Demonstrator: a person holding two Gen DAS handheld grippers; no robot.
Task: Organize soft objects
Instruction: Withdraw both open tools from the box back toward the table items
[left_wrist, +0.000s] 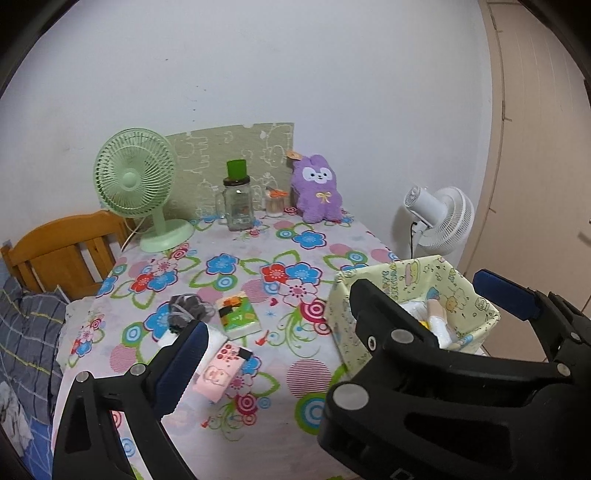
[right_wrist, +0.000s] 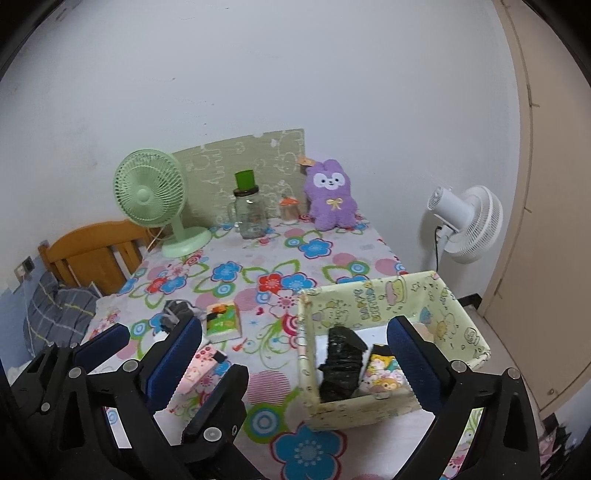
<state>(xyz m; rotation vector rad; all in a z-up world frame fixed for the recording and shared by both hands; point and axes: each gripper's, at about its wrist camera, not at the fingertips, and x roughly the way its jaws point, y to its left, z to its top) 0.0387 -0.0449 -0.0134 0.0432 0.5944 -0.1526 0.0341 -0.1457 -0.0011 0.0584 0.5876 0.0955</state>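
Table (left_wrist: 236, 417) cover: white, printed with blue, red and pink flowers, green stems and striped pink discs. Storage box (right_wrist: 373, 295): pale yellow-green with cartoon figures. Plush rabbit (left_wrist: 318, 190): purple, white face, yellow bow. Desk fan (left_wrist: 135, 181): mint green. Standing fan (right_wrist: 469, 221): white. Tissue pack (left_wrist: 239, 314): green, orange and black. Pouch (left_wrist: 221, 371): pink. Tool pads (right_wrist: 173, 363): blue on black frames.

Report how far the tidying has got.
Partly done: the fabric box already holds a black bundle and a cartoon-print item. Nothing is in hand; both hand-held grippers, left and right, are open. Left on the table: the pink pouch, tissue pack, grey scrunchie and purple plush.
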